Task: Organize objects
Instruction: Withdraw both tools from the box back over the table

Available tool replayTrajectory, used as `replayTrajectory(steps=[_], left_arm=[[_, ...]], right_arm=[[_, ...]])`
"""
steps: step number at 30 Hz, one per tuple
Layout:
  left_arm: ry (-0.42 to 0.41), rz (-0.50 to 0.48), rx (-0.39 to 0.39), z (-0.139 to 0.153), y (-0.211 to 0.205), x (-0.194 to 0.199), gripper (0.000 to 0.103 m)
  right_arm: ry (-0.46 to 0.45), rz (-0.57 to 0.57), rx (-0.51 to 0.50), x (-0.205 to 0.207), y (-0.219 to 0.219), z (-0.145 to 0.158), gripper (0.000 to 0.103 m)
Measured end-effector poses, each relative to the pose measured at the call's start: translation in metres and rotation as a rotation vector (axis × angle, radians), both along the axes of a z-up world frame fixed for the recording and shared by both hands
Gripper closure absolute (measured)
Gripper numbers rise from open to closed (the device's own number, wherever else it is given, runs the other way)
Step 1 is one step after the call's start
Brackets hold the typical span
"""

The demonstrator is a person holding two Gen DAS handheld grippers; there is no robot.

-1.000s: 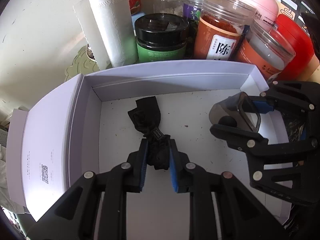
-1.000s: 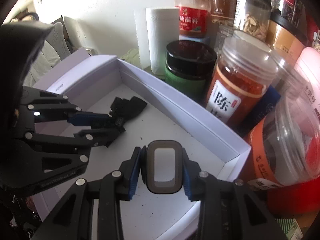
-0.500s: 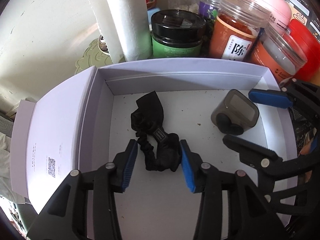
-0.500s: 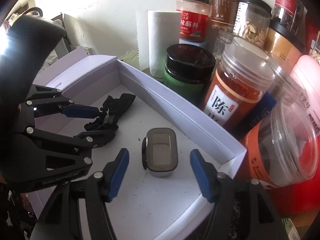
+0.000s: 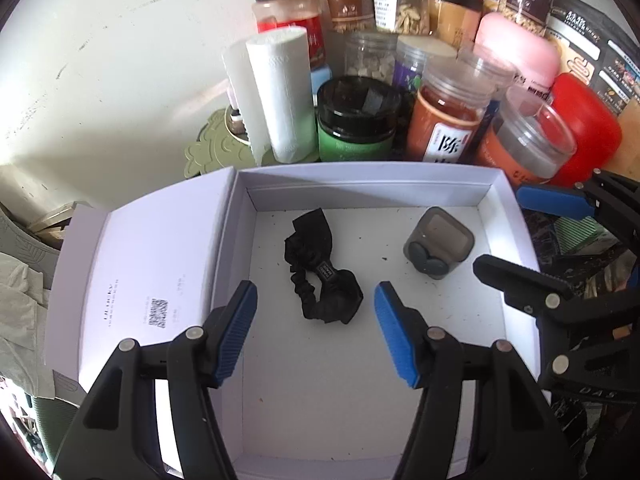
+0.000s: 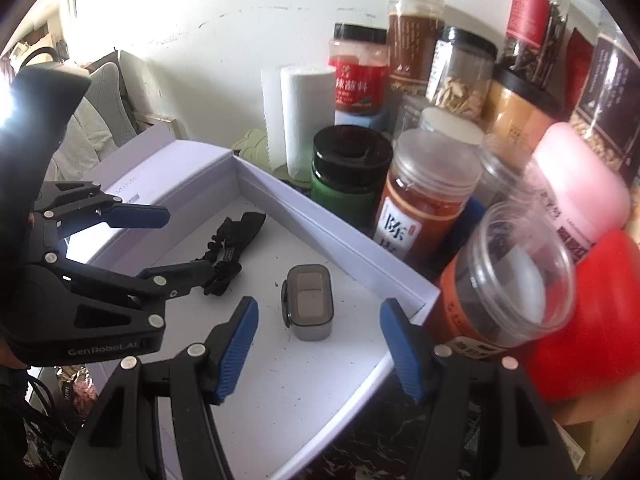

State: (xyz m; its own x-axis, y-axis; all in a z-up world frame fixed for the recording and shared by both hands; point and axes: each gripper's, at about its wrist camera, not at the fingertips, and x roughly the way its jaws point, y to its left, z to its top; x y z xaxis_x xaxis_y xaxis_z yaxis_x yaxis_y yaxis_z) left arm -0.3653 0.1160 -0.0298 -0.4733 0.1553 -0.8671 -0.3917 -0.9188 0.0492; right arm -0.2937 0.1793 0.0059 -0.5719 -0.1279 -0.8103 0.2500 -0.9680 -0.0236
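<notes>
A black fabric hair tie (image 5: pixel 320 276) lies on the floor of an open white box (image 5: pixel 360 188). My left gripper (image 5: pixel 315 286) hangs above it with its jaws opening; the blue pads stand clear on either side and touch nothing. A small grey translucent case (image 6: pixel 310 308) rests on the box floor to the right of the tie. My right gripper (image 6: pixel 319 306) is open above that case, which sits between its pads but apart from them. In the left wrist view the case (image 5: pixel 438 242) shows, with the right gripper (image 5: pixel 528 240) beside it. In the right wrist view the left gripper (image 6: pixel 180 240) is over the hair tie (image 6: pixel 232 240).
Several jars crowd the box's far wall: a black-lidded green jar (image 5: pixel 354 124), an orange spice jar (image 5: pixel 448 124) and a red container (image 5: pixel 584 128). A white paper roll (image 5: pixel 280 92) stands at the back left. The box's lid flap (image 5: pixel 152 264) lies open to the left.
Both grippers let go and rose. The left one released the hair tie, the right one the grey case; both things now lie on the box floor.
</notes>
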Motion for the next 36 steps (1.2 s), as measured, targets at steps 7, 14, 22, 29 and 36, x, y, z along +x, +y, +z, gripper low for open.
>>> replayTrajectory(steps=[7,14,22,29,36], left_arm=[[0.042,0.007,0.017,0.037,-0.019,0.024,0.044],[0.096,0.010,0.031,0.077,-0.025,0.058,0.044],[0.159,0.011,0.038,0.120,-0.037,0.113,0.044],[0.191,0.012,0.038,0.141,-0.046,0.164,0.044],[0.213,0.002,0.046,0.146,-0.049,0.216,0.044]], right_arm=[[0.048,-0.013,-0.001,0.022,0.004,0.027,0.039],[0.104,-0.010,-0.003,0.056,0.001,0.062,0.039],[0.153,-0.018,-0.002,0.102,0.003,0.097,0.039],[0.196,-0.018,0.010,0.150,-0.001,0.120,0.039],[0.214,-0.014,0.010,0.192,-0.004,0.128,0.039]])
